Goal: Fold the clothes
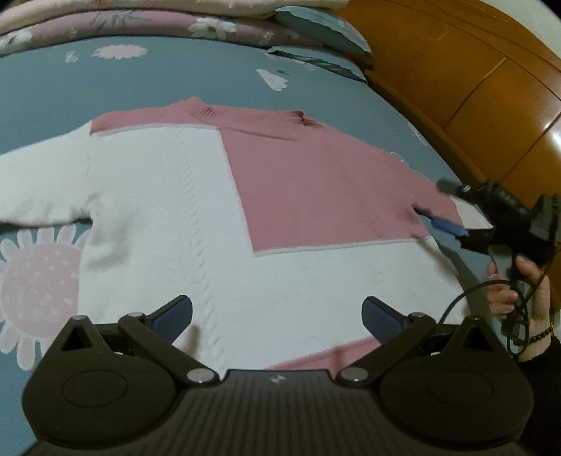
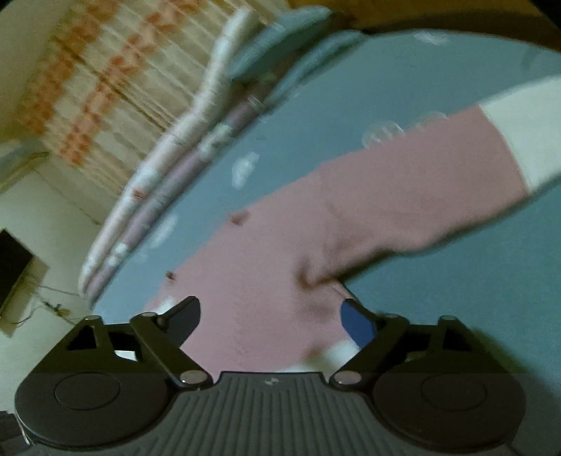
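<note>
the left gripper [image 1: 277, 315] hangs over the near hem of the pink and white sweater [image 1: 217, 210], jaws spread wide, nothing between them. the sweater lies flat across the middle of the blue flowered bed [image 1: 52, 87], collar toward the folded quilts [image 1: 105, 28] at the far edge. by the wooden side of the bed the right gripper [image 1: 445, 207], in a hand [image 1: 526, 291], straddles the pink sleeve's white cuff [image 1: 471, 215].

from the right wrist, blurred, the right gripper [image 2: 270, 315] stands released over the sweater's pink body [image 2: 273, 266], the sleeve [image 2: 420, 196] running off to the right.
</note>
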{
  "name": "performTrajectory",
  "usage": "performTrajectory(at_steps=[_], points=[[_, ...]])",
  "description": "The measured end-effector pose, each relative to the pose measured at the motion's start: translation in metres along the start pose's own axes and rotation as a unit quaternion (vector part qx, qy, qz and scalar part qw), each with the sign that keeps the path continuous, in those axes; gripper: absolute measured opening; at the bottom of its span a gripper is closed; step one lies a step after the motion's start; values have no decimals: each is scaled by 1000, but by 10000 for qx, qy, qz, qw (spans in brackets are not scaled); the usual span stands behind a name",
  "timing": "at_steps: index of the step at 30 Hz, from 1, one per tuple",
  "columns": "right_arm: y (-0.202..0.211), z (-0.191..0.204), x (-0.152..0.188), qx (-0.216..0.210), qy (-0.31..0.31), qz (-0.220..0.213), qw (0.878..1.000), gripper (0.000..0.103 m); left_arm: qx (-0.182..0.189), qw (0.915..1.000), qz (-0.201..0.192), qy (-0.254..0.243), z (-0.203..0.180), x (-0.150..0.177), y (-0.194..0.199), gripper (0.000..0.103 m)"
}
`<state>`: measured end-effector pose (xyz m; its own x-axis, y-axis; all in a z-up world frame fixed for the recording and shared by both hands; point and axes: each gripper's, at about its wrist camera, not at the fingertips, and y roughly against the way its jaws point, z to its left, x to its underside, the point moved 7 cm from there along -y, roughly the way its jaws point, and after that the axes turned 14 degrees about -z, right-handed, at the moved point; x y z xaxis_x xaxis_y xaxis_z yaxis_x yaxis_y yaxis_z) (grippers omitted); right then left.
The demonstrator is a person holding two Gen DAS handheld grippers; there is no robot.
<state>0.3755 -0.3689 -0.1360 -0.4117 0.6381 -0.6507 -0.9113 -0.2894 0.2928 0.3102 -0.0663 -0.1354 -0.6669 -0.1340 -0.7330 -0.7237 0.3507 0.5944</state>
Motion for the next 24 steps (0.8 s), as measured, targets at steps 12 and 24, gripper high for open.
performTrajectory(at_steps=[12, 24], points=[[-27, 0, 7, 718, 384, 532, 9953, 85, -246, 9997, 66, -32, 9, 18, 16, 102], [-72, 7, -4, 230, 431, 374, 9981, 89, -452, 9989, 119, 36, 23, 40, 28, 102]])
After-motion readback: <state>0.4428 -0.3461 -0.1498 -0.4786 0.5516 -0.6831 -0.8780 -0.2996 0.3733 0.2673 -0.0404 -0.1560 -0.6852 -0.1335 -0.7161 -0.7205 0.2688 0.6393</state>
